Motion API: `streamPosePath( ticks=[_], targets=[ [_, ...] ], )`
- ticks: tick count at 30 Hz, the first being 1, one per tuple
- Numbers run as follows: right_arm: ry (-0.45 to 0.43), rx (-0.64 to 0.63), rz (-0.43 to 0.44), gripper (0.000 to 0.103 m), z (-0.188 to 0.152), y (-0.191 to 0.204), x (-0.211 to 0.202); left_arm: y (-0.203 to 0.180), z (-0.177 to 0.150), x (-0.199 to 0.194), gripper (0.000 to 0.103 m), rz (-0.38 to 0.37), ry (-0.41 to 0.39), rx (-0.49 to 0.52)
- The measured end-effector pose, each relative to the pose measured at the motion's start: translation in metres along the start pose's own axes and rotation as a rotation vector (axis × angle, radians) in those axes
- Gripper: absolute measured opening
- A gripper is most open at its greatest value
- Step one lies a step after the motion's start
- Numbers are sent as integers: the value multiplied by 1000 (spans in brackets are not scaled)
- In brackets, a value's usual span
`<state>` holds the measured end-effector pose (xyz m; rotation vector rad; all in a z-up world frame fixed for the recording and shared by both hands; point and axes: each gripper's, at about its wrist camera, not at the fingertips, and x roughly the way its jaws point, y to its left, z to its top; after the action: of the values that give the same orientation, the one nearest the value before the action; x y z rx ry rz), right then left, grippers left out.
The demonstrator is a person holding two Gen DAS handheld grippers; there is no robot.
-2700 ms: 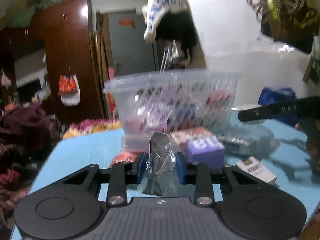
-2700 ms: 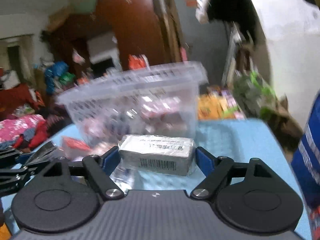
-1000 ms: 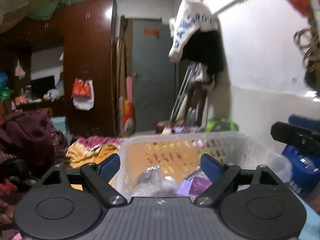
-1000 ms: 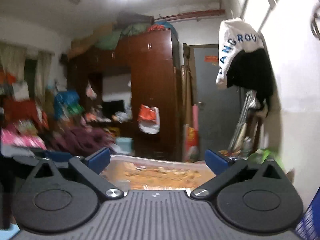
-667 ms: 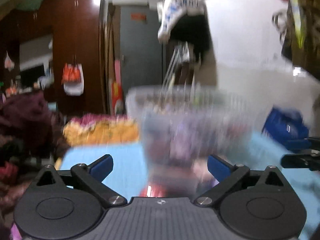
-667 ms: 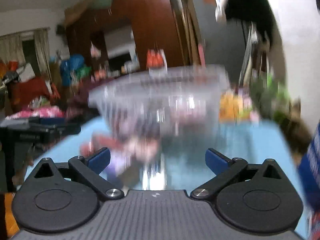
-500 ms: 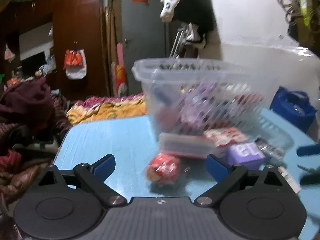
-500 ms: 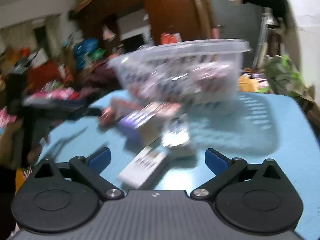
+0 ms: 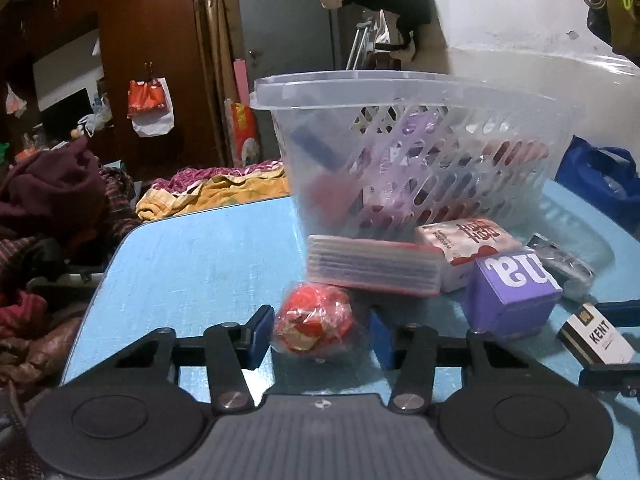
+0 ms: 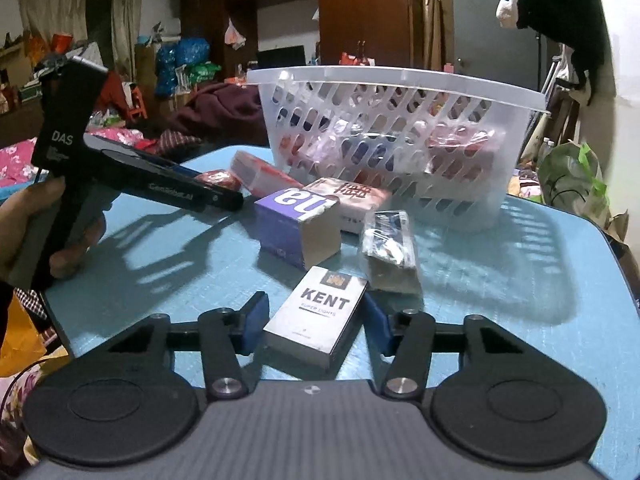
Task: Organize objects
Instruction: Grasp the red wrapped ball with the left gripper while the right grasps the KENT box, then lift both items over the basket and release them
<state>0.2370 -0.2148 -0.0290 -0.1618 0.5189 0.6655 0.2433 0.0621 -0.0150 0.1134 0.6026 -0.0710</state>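
A clear plastic basket (image 9: 420, 92) with several items inside stands on the blue table (image 9: 200, 256); it also shows in the right wrist view (image 10: 400, 80). My left gripper (image 9: 316, 332) is open, its fingers on either side of a red wrapped ball (image 9: 314, 324) that lies on the table. My right gripper (image 10: 316, 320) is open, its fingers on either side of a white Kent pack (image 10: 316, 316) lying flat. The Kent pack (image 9: 596, 336) also shows at the right in the left wrist view. The left gripper's body (image 10: 132, 176) shows at the left in the right wrist view.
In front of the basket lie a red-edged flat box (image 9: 372, 268), a pink packet (image 9: 468, 240), a purple box (image 10: 296, 224) and a clear-wrapped pack (image 10: 388, 248). Clothes (image 9: 52, 192) pile up beyond the table's left edge. A blue bag (image 9: 600, 184) sits at right.
Both grippers came down from above the basket to the table. Each now has its open fingers around an item: left around the red ball, right around the Kent pack.
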Motion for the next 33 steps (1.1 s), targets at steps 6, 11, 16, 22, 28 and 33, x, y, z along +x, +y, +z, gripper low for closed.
streamPosePath(
  ticks=[6, 11, 16, 22, 28, 33],
  targets=[
    [-74, 47, 19, 47, -8, -9, -12, 2, -12, -36, 49, -38, -156, -80],
    [-132, 90, 24, 46, -14, -14, -26, -7, -28, -55, 49, -80, -254, -99],
    [-177, 94, 1, 46, -22, -13, -39, -8, -37, -73, 49, -94, -363, -126],
    [-200, 103, -5, 46, -22, -16, -42, -9, -34, -70, 49, -61, -380, -112],
    [-222, 114, 0, 46, -23, -19, -48, -12, -36, -70, 49, -38, -387, -93],
    [-270, 121, 7, 46, -16, -27, -62, -8, -39, -74, 49, -45, -404, -112]
  ],
)
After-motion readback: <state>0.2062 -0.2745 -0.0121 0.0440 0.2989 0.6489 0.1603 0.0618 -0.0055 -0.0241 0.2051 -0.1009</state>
